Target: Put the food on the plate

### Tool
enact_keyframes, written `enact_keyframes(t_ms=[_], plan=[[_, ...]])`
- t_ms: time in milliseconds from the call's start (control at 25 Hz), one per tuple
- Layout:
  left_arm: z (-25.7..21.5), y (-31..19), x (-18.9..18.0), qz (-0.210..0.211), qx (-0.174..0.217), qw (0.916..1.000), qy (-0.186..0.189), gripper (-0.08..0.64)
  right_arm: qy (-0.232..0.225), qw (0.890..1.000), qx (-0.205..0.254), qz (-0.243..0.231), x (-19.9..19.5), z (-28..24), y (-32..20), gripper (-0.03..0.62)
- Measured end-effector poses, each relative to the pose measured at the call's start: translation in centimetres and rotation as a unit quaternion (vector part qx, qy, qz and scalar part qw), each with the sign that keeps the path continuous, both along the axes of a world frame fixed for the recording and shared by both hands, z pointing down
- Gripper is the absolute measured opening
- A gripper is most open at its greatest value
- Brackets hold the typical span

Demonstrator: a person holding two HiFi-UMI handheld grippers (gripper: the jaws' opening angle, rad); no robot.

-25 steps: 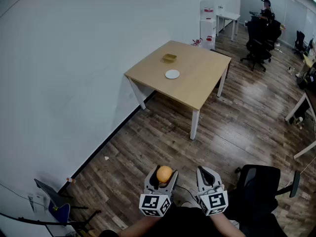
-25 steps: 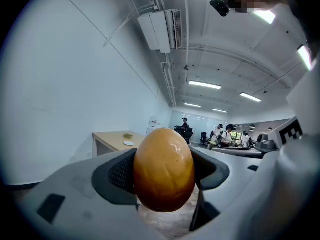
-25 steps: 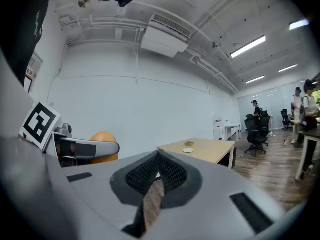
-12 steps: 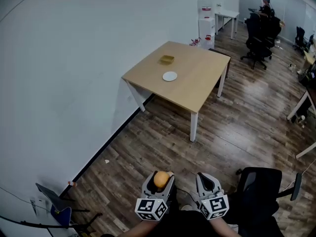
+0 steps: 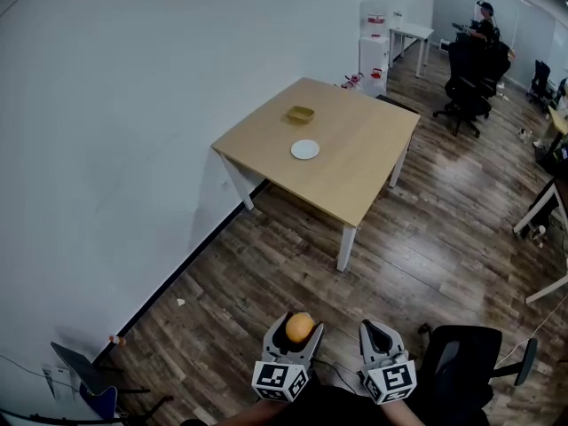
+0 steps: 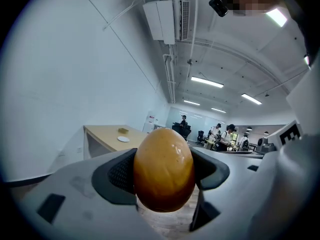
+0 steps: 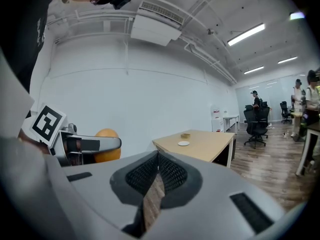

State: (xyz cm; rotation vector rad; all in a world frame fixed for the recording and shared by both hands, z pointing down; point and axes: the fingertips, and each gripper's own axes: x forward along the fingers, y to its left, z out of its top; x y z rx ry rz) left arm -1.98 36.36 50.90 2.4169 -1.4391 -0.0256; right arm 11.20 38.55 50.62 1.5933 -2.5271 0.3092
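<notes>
My left gripper (image 5: 298, 334) is shut on an orange egg-shaped food item (image 5: 299, 327), which fills the middle of the left gripper view (image 6: 163, 169). My right gripper (image 5: 374, 335) sits beside it at the bottom of the head view, shut with nothing between its pads (image 7: 156, 180). The orange food (image 7: 106, 145) also shows at the left of the right gripper view. Far ahead stands a wooden table (image 5: 355, 162) carrying a small white plate (image 5: 304, 149) and a yellowish block (image 5: 300, 114). Both grippers are well short of the table.
A white wall (image 5: 133, 131) runs along the left. A black office chair (image 5: 466, 362) stands close at my right. More chairs and a person (image 5: 484, 34) are at the far right, with a water dispenser (image 5: 374, 38) behind the table. Dark wood floor (image 5: 417, 238) lies between.
The view has shifted slightly; the table sits a little lower and nearer in the head view. The left gripper still holds the orange food, and both grippers keep their places.
</notes>
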Motion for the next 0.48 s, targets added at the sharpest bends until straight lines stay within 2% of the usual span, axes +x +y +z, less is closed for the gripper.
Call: enact_keyframes(t_ms=[200,400,480], plan=[[1.4,-7.4,-0.6,0.013,-0.01,0.9999,-0.001,0.31,0.016,1.0,-0.016,0.003,-1.2,0.2,-7.1,0.06],[1.4,-16.0,-1.7,0.033,-0.04,0.998,0.035,0.31,0.005,0.999,-0.03,0.01,-2.7,-0.1,-15.8,0.06],[1.3,-19.1,-2.5,0.042,-0.043,0.9975,0.037,0.31,0.009,0.999,-0.03,0.015,-3.6,-0.5,-19.0,0.06]])
